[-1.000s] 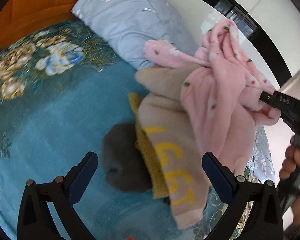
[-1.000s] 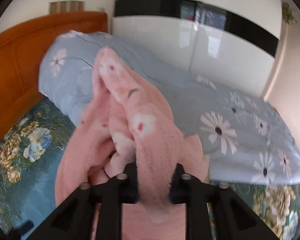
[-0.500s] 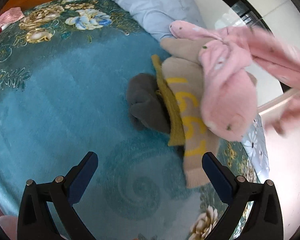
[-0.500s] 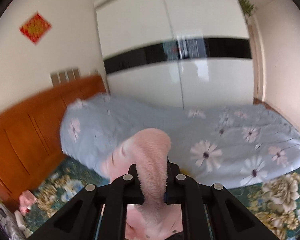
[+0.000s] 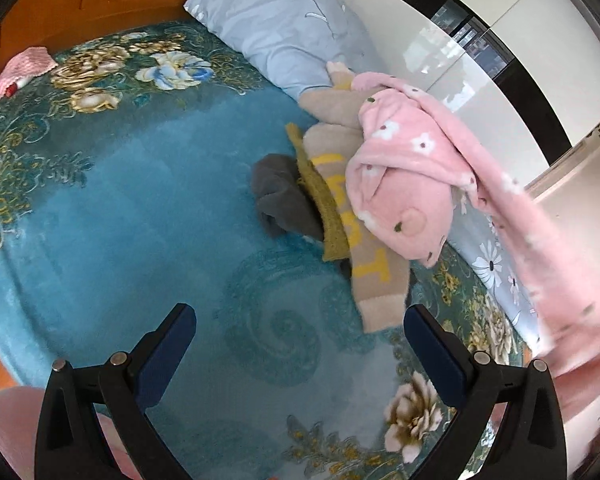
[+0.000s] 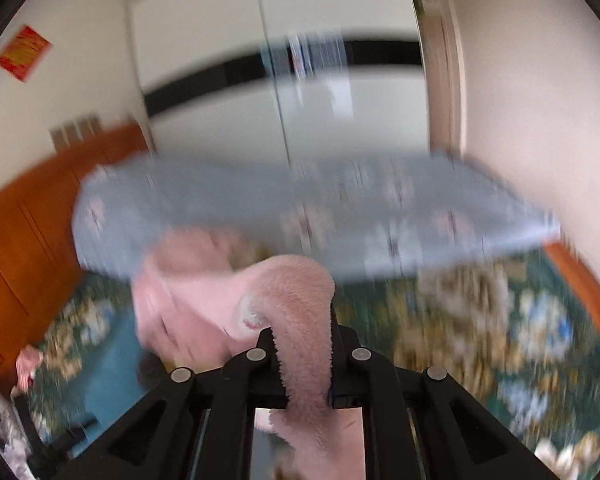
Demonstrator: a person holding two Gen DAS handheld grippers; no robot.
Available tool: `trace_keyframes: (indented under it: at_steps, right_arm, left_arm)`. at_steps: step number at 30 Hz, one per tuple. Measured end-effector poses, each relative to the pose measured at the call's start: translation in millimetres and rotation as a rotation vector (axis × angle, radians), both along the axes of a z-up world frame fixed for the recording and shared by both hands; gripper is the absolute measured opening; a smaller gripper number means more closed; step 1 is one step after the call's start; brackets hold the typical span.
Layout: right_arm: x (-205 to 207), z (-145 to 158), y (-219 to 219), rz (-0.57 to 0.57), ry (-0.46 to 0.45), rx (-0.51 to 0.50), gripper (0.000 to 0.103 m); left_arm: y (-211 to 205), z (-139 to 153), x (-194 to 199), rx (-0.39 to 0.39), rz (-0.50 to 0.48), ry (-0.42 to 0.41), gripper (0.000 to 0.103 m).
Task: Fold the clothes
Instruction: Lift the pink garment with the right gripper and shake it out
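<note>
Midway: right gripper clamped on pink fleece garment trailing off the clothes pile on the bed, left gripper agape and empty, next likely needing a second grasp to spread.

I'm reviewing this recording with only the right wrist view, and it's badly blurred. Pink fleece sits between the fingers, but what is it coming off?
Observer: The pink fleece garment trails from a clothes pile on the blue bedspread.
Operator: What else is in that pile?
Observer: A beige knit with yellow letters, an olive piece and a dark grey one.
Operator: Is the left gripper helping?
Observer: No, the left gripper is open and empty, short of the pile.
</note>
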State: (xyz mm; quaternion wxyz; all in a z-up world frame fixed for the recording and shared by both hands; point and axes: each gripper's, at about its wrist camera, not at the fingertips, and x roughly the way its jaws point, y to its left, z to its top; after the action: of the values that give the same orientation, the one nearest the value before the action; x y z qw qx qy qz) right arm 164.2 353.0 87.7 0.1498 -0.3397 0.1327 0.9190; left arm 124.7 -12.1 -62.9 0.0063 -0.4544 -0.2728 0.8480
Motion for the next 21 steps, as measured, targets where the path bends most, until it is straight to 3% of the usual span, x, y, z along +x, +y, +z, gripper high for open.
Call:
trace_keyframes:
  at_steps: [3, 6, 9, 14, 16, 21]
  right_arm:
    - [9, -72, 3, 0.013, -0.184, -0.072, 0.012]
    - [25, -128, -15, 0.087, -0.264, -0.185, 0.012]
    - [10, -176, -80, 0.264, -0.363, -0.249, 0.012]
    - [-37, -182, -227, 0.659, -0.352, -0.285, 0.011]
    - [-51, -179, -265, 0.739, -0.323, -0.269, 0.011]
    - [-88, -197, -269, 0.642, -0.307, -0.321, 0.016]
  left_arm:
    - [-7, -7, 10, -0.021, 0.015, -0.017, 0.103]
    - [-19, -12, 21, -0.065, 0.036, -0.030, 0.103]
    - [-39, -12, 28, -0.073, 0.085, -0.032, 0.103]
    - [-88, -2, 45, -0.069, 0.227, 0.000, 0.103]
    - [-107, 0, 52, -0.050, 0.287, 0.006, 0.103]
    - [-130, -7, 59, -0.074, 0.337, -0.014, 0.103]
